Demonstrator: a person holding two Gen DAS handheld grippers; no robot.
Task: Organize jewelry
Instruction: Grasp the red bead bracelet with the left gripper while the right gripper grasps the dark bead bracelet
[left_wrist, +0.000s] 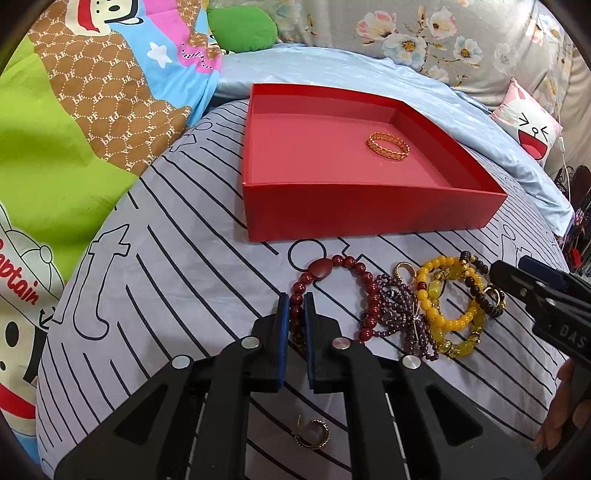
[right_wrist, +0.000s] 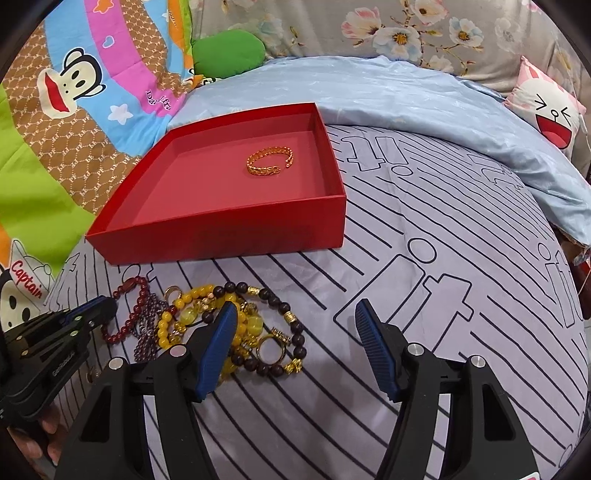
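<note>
Left gripper (left_wrist: 296, 301) clamped on the dark red bead bracelet (left_wrist: 334, 291), at the left end of a jewelry heap on the striped sheet (right_wrist: 424, 229). Right gripper (right_wrist: 295, 314) spread wide, holding nothing — its left pad over the yellow bead bracelet (right_wrist: 192, 295). Behind the heap, red box (left_wrist: 369, 210) — gold chain bangle (left_wrist: 388, 146) inside.

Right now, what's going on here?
A person is sorting jewelry into a red box on the bed. One gold bangle is already inside. The left claw is closed on the dark red bead bracelet, which lies on the sheet. The right claw hovers open beside the remaining bracelet pile.
</note>
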